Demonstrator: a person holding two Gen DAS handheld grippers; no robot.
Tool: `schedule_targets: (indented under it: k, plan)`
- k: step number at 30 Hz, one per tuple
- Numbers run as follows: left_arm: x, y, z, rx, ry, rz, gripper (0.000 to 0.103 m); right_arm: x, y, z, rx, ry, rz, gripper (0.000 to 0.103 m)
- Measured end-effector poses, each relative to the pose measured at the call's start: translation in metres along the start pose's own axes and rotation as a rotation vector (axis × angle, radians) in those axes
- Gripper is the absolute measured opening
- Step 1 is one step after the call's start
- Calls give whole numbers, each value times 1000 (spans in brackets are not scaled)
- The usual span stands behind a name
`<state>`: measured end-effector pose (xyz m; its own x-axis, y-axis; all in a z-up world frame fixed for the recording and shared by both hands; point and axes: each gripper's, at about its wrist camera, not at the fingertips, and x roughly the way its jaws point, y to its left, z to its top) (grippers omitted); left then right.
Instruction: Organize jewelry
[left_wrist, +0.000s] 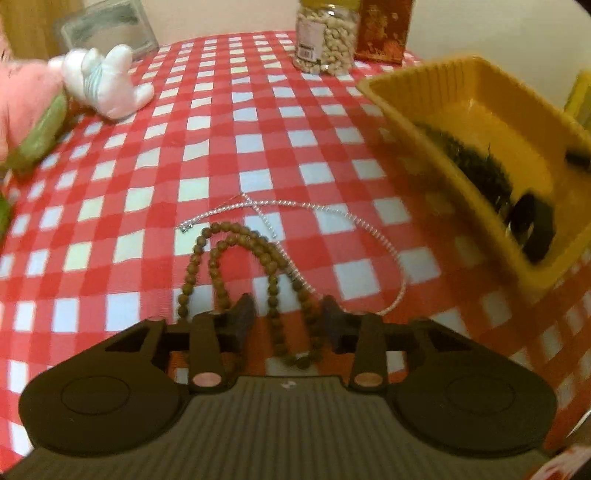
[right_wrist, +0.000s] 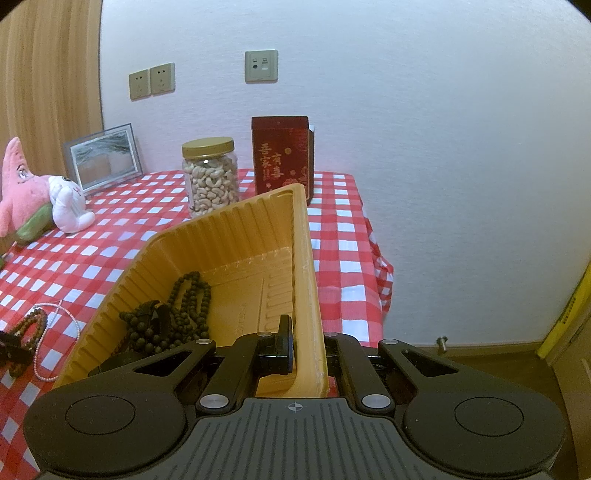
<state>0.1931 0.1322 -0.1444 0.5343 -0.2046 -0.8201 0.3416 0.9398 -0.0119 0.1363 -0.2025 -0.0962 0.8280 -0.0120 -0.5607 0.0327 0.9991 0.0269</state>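
Note:
A brown bead necklace (left_wrist: 229, 258) lies looped on the red checked tablecloth, with a thin silver chain (left_wrist: 332, 218) beside and under it. My left gripper (left_wrist: 288, 317) is open, its fingers either side of the brown beads' near loops. My right gripper (right_wrist: 306, 343) is shut on the right wall of a yellow plastic tray (right_wrist: 229, 243) and holds it tilted. Dark bead strings (right_wrist: 173, 317) lie in the tray's low corner. The tray also shows in the left wrist view (left_wrist: 480, 122), at the right. The brown beads (right_wrist: 33, 325) and chain (right_wrist: 55, 310) show in the right wrist view.
A jar of cashews (right_wrist: 210, 177), a red box (right_wrist: 280, 155) and a picture frame (right_wrist: 103, 155) stand at the table's back. A pink star plush (right_wrist: 22, 192) and a white plush (right_wrist: 70, 206) lie at the left. The table's right edge (right_wrist: 369, 236) drops off near the tray.

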Motion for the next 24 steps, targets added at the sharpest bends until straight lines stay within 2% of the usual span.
schedule_targets:
  k: [5, 7, 8, 9, 10, 16, 17, 18, 24]
  plan:
    - [4, 9, 2, 15, -15, -12, 32, 0, 1, 0, -1, 0, 1, 4]
    - [7, 10, 6, 3, -13, -15, 29, 0, 0, 0, -1, 0, 1, 4]
    - [8, 9, 7, -1, -16, -15, 25, 0, 0, 0, -1, 0, 1, 4]
    - [9, 10, 8, -9, -20, -20, 16, 0, 0, 0, -1, 0, 1, 4]
    - [10, 11, 9, -25, -23, -20, 13, 0, 0, 0, -1, 1, 1, 4]
    - [10, 9, 14, -49, -11, -24, 12, -1, 1, 0, 3, 1, 1, 4]
    - [7, 10, 14, -54, -15, -33, 8, -1, 1, 0, 2, 2, 1, 4]
    - [3, 10, 14, -55, -31, -40, 0, -1, 1, 0, 1, 2, 1, 4]
    - [-7, 13, 15, -46, -11, -52, 0, -1, 1, -2, 6, 0, 2, 4]
